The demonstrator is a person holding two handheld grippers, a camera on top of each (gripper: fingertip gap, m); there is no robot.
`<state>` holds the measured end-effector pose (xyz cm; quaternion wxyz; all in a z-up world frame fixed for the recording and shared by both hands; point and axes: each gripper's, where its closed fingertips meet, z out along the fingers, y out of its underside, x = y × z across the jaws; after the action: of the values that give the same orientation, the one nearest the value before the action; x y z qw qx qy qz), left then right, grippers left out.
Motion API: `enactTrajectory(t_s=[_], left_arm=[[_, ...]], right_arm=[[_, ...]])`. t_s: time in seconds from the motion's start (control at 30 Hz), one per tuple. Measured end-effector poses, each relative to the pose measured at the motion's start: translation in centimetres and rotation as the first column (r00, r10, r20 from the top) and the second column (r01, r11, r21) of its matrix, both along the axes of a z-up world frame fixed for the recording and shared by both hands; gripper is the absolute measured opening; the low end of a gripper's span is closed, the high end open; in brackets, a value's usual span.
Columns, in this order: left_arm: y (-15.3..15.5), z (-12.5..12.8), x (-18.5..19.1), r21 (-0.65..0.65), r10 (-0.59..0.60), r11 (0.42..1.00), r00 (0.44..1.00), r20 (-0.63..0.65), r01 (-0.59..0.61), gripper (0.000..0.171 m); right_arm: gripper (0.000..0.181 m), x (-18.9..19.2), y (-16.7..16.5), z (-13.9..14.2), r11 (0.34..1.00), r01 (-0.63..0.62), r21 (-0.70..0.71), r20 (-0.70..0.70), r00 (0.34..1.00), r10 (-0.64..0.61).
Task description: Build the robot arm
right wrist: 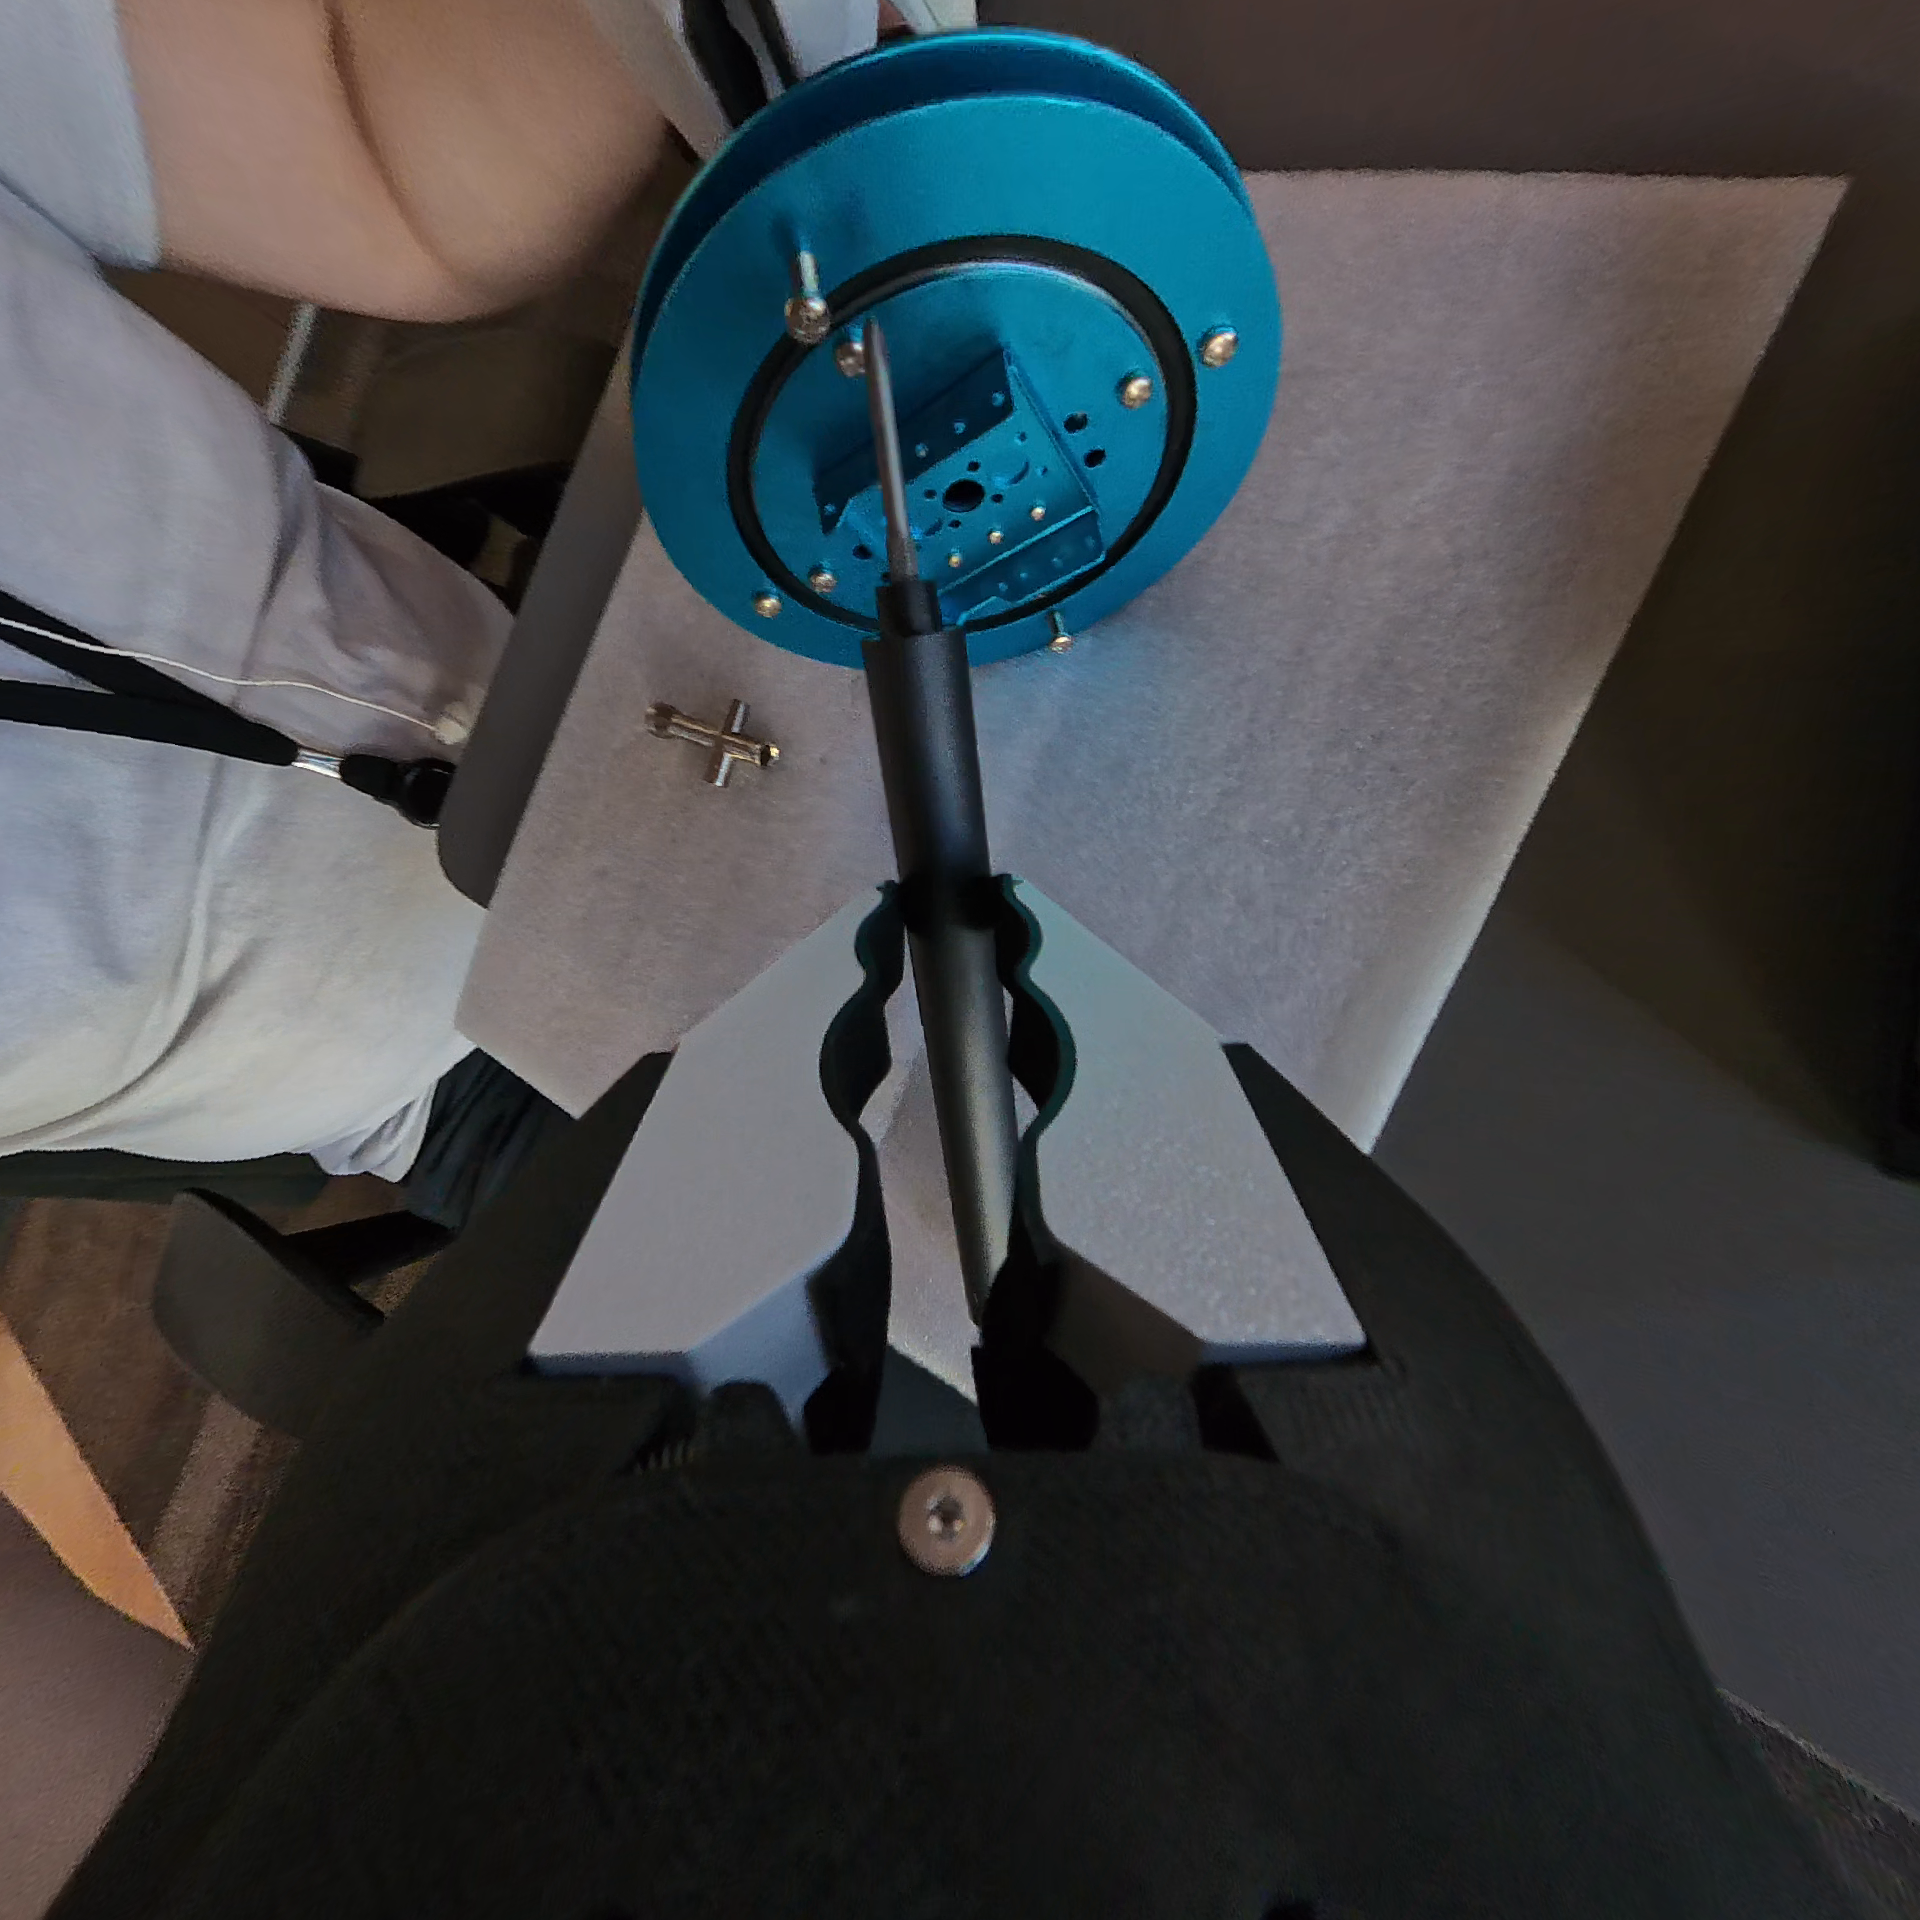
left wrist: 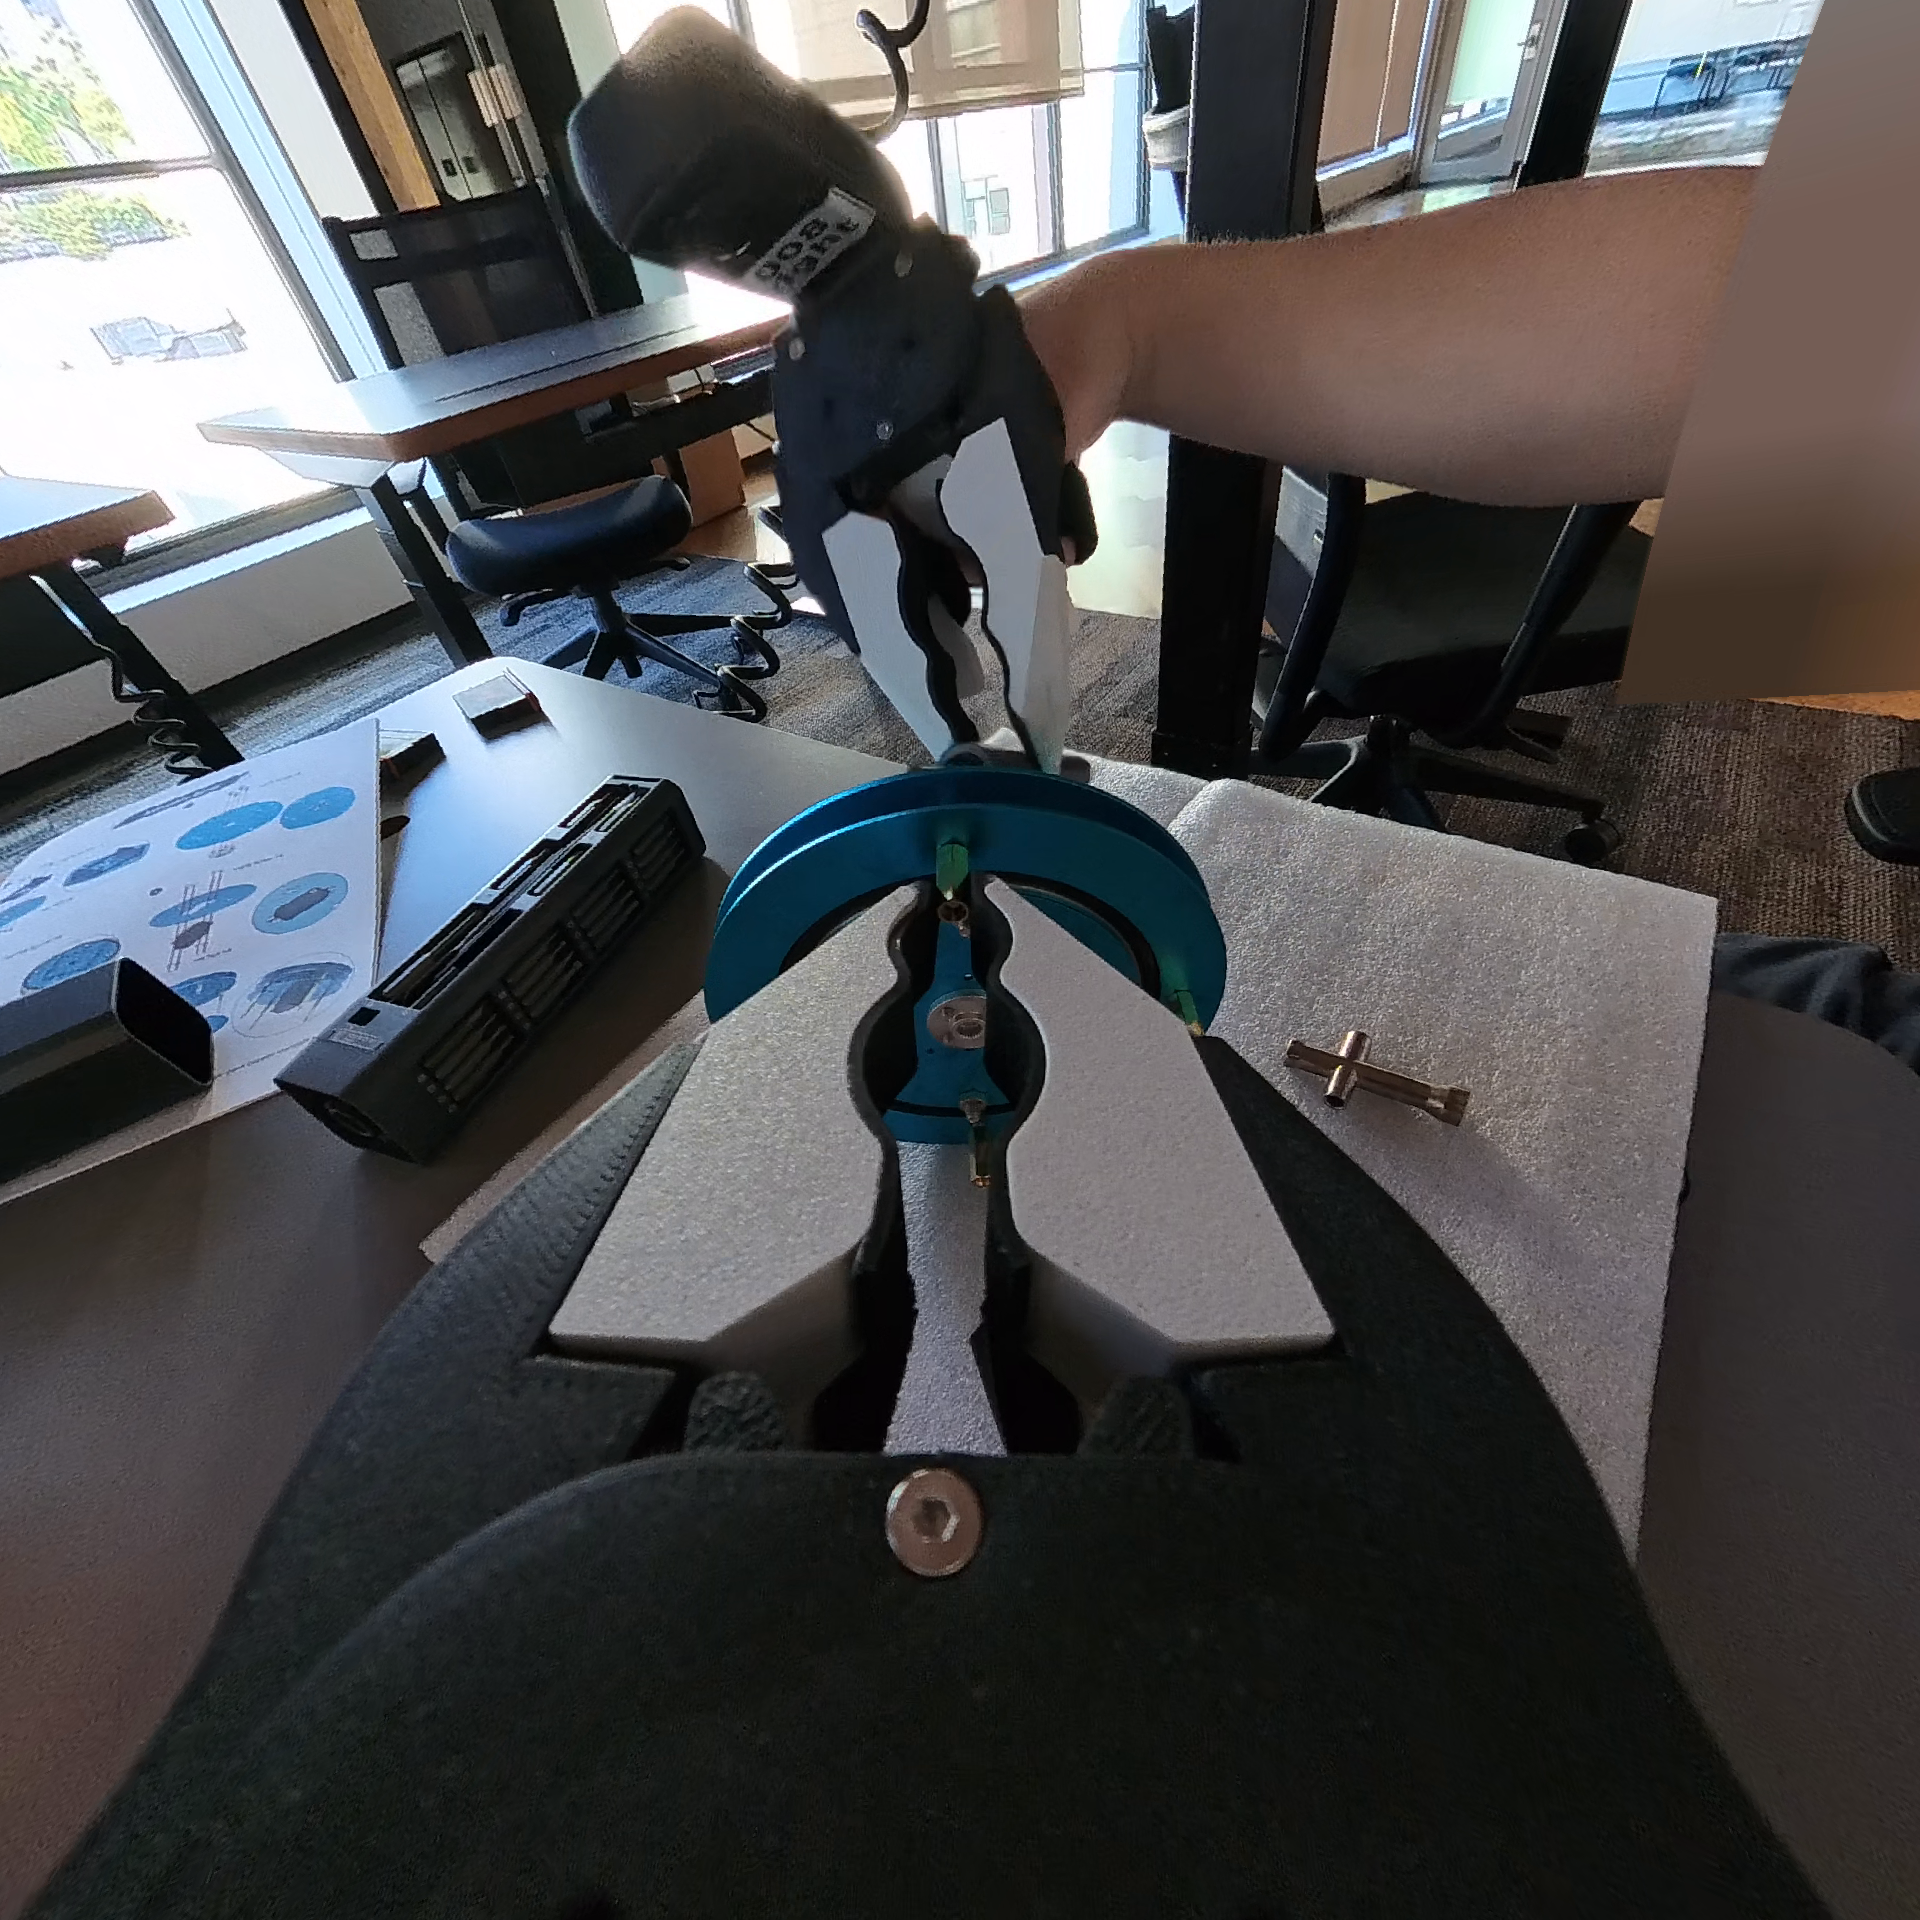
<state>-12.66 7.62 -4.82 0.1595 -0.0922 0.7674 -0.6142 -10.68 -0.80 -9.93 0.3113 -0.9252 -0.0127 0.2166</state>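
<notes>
Your left gripper [left wrist: 951, 914] clamps the blue disc assembly [left wrist: 831, 894] upright; your right gripper [right wrist: 943, 894] grips a black screwdriver [right wrist: 940, 831], tip at the assembly's screw [right wrist: 850, 358].

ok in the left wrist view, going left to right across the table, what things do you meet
black open-ended rectangular sleeve → black plastic screwdriver-bit case → blue metal disc assembly standing on edge → small silver cross-shaped metal wrench on the white foam sheet
</notes>
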Motion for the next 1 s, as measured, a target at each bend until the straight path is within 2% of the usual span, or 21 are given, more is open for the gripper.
enactTrajectory(t_s=[0.27,0.37,0.47,0.57,0.73,0.9,1.0], left_arm=[[0.0,0.0,0.0,-0.001,0.001,1.0,1.0,-0.001,-0.001,0.004],[0.1,0.0,0.0,0.0,0.004,1.0,1.0,0.0,-0.004,0.004],[0.1,0.0,0.0,-0.001,0.004,1.0,1.0,0.0,-0.004,0.004],[0.1,0.0,0.0,-0.003,0.003,1.0,1.0,-0.002,-0.003,0.004],[0.0,0.0,-0.1,-0.003,0.003,1.0,1.0,0.0,-0.003,0.004],[0.0,0.0,-0.1,-0.006,0.003,1.0,1.0,-0.001,-0.003,0.004],[0.1,0.0,0.0,-0.006,0.004,1.0,1.0,-0.002,-0.004,0.004]], right_arm=[[0.015,0.9,-0.8,0.1,0.989,0.026,-0.144,0.201,0.98,0.003],[0.015,1.3,-0.6,0.1,0.987,0.049,-0.153,0.274,0.962,-0.005],[0.015,0.9,-0.4,-0.4,0.992,0.068,-0.106,0.28,0.959,-0.035],[0.015,0.7,-0.2,-0.5,0.995,0.099,-0.005,0.221,0.971,-0.096],[0.015,0.2,-0.2,-0.5,0.973,0.172,0.153,-0.003,0.985,-0.173],[0.015,-0.1,-0.6,-1.3,0.964,0.2,0.176,-0.145,0.974,-0.176],[0.015,0.1,-0.8,-2.1,0.965,0.218,0.147,-0.122,0.972,-0.201]])
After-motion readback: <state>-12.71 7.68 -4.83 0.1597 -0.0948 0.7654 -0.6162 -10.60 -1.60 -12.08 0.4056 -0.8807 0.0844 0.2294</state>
